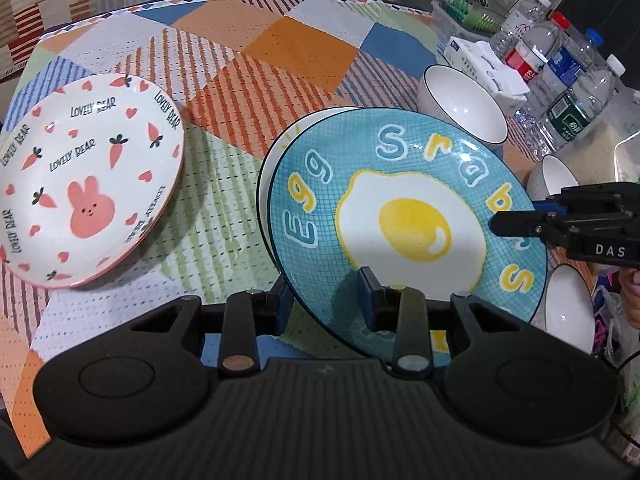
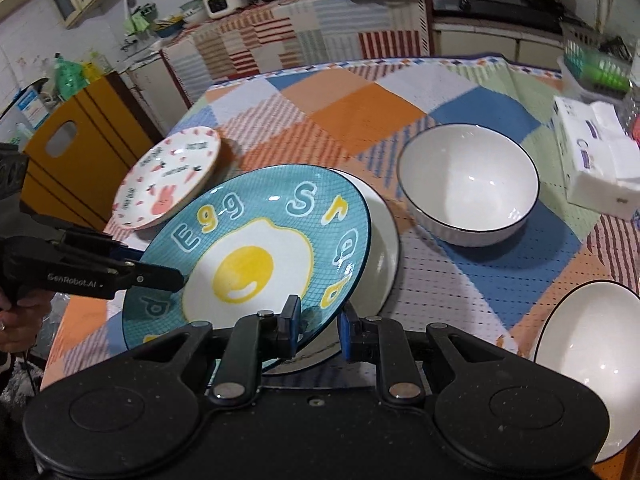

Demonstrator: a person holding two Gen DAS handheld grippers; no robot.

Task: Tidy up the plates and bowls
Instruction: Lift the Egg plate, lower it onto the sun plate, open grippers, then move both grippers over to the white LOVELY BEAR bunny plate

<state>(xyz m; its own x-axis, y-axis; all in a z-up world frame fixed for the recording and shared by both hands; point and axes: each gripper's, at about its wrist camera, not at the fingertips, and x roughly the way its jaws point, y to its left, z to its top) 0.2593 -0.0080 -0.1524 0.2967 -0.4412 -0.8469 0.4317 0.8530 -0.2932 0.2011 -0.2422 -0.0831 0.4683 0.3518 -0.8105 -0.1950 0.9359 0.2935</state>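
Note:
A blue egg plate is held tilted above a white plate. My left gripper straddles its near rim, one finger over and one under, with a wide gap. My right gripper also straddles its rim; in the left wrist view it comes in from the right. A pink bunny plate lies at the left. A large white bowl stands behind; two more bowls sit at the right.
Checked tablecloth covers the table. Water bottles, a tissue pack and a green basket stand at the far right. A yellow cabinet is beside the table's left edge.

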